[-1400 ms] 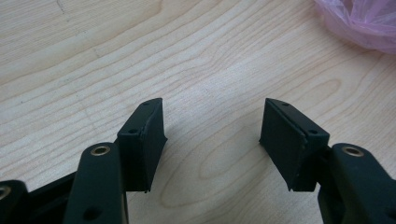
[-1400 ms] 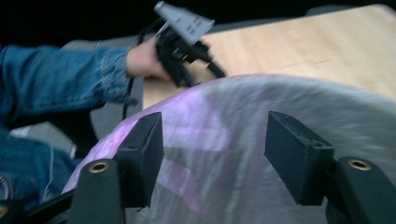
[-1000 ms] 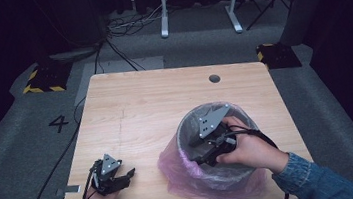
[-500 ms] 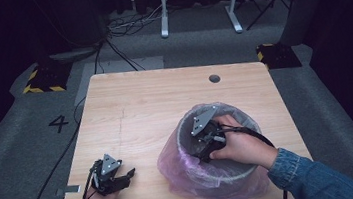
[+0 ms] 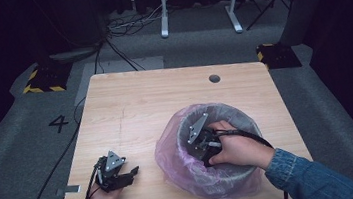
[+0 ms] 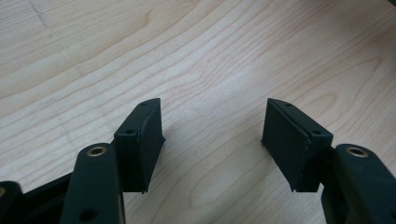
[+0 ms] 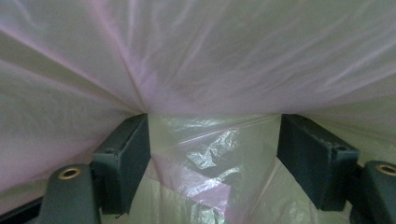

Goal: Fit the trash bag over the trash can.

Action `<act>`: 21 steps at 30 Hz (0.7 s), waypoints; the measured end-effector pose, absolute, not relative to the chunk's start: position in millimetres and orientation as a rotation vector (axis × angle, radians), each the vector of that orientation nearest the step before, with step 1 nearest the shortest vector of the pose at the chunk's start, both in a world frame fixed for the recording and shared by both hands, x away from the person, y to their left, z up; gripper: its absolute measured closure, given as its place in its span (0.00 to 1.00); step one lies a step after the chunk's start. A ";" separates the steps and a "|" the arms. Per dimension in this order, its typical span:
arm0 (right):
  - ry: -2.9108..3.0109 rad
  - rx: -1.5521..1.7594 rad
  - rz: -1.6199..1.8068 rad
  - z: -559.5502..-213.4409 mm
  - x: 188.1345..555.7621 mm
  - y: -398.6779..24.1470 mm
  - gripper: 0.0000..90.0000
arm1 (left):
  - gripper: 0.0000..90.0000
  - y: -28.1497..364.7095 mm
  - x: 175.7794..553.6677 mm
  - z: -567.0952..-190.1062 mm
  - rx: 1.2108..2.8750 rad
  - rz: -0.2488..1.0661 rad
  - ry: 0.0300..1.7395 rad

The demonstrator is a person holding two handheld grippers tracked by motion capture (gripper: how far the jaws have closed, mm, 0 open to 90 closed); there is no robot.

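Liner (image 5: 170,153), a thin pink plastic bag, already sits in the round grey bin (image 5: 223,177) on the worktop (image 5: 154,102), toward its near right part; its edge is folded out over the rim and hangs down the outside wall, bunching most on the bin's left side. So the lining looks largely done, judged from how the plastic lies.

The right tongs (image 5: 201,144) are down inside the bin, the person's right hand (image 5: 238,148) around them. In the right gripper view the right tongs (image 7: 212,158) stand with jaws wide apart and nothing between them, crumpled pink film lying ahead and a smoother sheet stretched across above. My reading is that the step in hand is pressing or spreading the bag against the inner wall or floor; what is left seems to be smoothing the inside and perhaps evening the overhang. Whether the film reaches the bottom cannot be told.

The left tongs (image 5: 115,174) rest on the worktop near its front left corner, well apart from the bin. In the left gripper view the left tongs (image 6: 212,135) gape over bare wood, holding nothing
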State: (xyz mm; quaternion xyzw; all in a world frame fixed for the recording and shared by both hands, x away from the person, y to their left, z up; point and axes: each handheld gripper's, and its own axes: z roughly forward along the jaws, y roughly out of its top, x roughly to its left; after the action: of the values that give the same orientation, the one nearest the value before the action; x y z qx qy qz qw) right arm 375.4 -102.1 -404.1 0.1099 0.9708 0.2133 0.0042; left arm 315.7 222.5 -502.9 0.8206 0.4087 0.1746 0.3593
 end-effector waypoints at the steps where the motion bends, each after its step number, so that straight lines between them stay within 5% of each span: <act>1: 3.033 0.338 0.691 -401.3 375.3 -102.5 0.29 | 0.42 222.8 315.6 -502.9 2.118 0.448 1.053; 14: 2.756 0.439 1.105 -328.1 364.9 -129.0 0.36 | 0.42 222.9 312.9 -503.2 2.113 0.449 1.056; 21: 2.685 0.535 1.102 -311.1 376.9 -144.6 0.55 | 0.42 223.0 313.8 -503.3 2.115 0.453 1.047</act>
State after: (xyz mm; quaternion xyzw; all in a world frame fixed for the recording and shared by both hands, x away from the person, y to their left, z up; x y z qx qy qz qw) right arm 376.9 -144.6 -311.1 0.1804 0.9057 0.3717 0.0952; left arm 313.8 223.0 -503.3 0.8209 0.4061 0.1758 0.3609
